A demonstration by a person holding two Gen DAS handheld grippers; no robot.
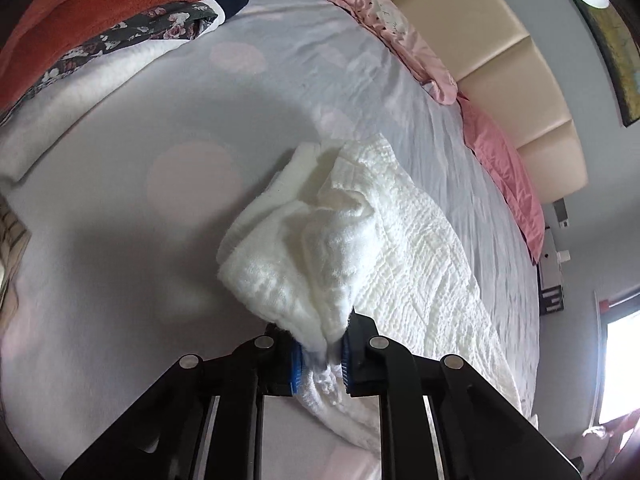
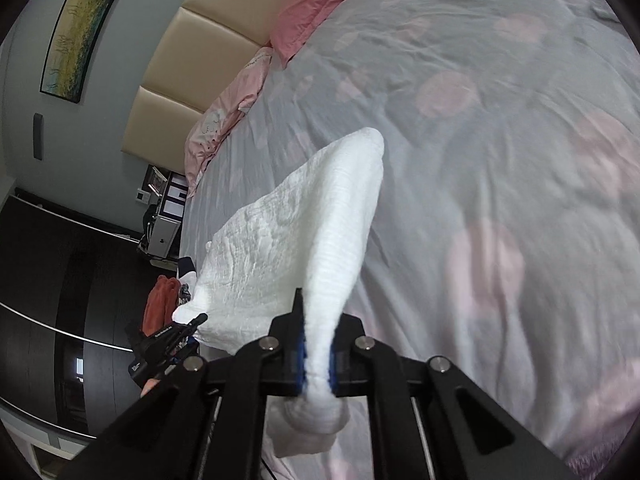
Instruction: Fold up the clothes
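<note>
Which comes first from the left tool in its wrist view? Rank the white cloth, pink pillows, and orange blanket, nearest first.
1. White cloth: clamped in the left tool, spreading ahead onto the bed.
2. Pink pillows: right side, along the headboard.
3. Orange blanket: far upper left corner.

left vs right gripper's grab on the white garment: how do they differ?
The left gripper pinches a wide, bunched corner of the white garment, with cloth spilling past its pads. The right gripper clamps a narrow twisted strip, a wad hanging behind its fingers. Shared: both are shut on the same garment above the bedsheet.
</note>
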